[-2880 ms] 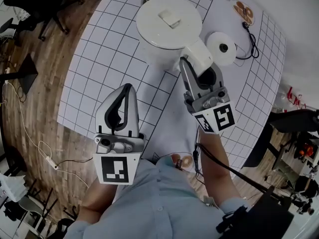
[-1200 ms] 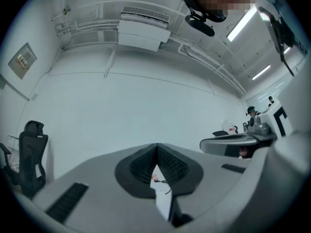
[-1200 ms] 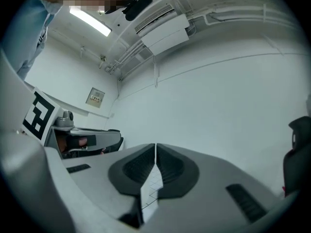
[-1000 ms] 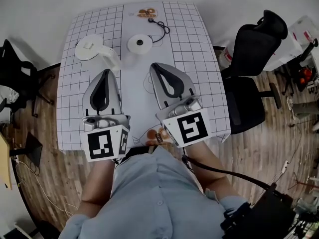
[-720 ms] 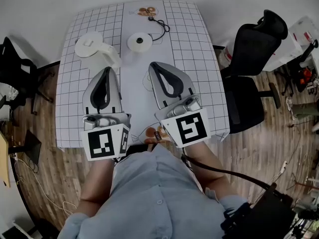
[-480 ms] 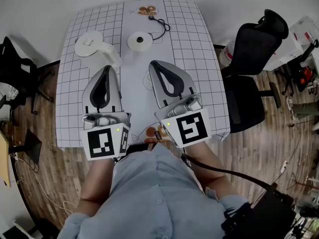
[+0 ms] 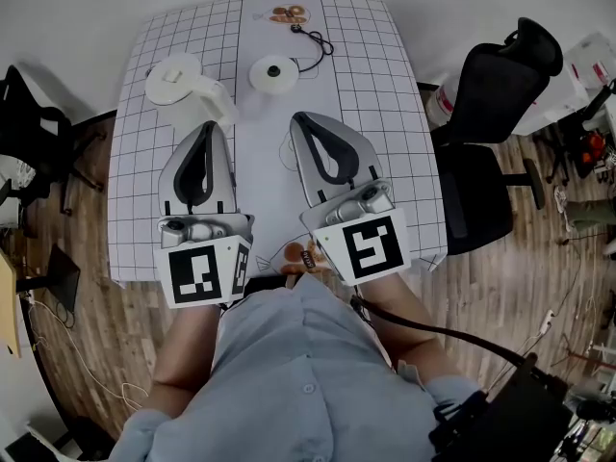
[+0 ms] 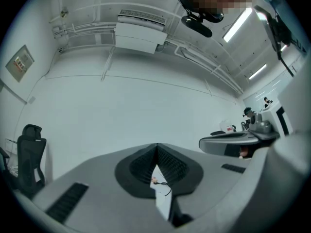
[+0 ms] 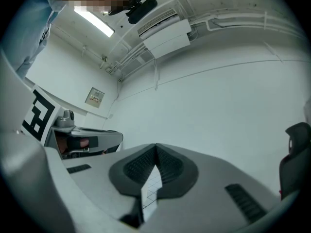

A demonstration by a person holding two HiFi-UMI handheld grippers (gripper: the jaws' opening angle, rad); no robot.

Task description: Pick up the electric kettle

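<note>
The white electric kettle (image 7: 176, 82) stands on the gridded table (image 7: 375, 114) at the far left, its handle (image 7: 216, 107) pointing toward me. Its round white base (image 7: 273, 70) lies to its right, apart from it, with a black cord (image 7: 314, 44) running off. In the head view my left gripper (image 7: 207, 127) hovers just short of the handle, shut and empty. My right gripper (image 7: 299, 119) is beside it, also shut with nothing in it. In both gripper views the jaws (image 8: 156, 147) (image 9: 155, 147) meet at the tips and point at a white wall.
Small brown objects (image 7: 287, 13) lie at the table's far edge. A black office chair (image 7: 496, 94) stands right of the table. Wooden floor and cables surround it, with dark equipment (image 7: 24, 123) at the left.
About three seconds ago my right gripper was at the kettle's handle; now it is drawn back and the kettle stands alone. Over the last second both grippers have stayed still.
</note>
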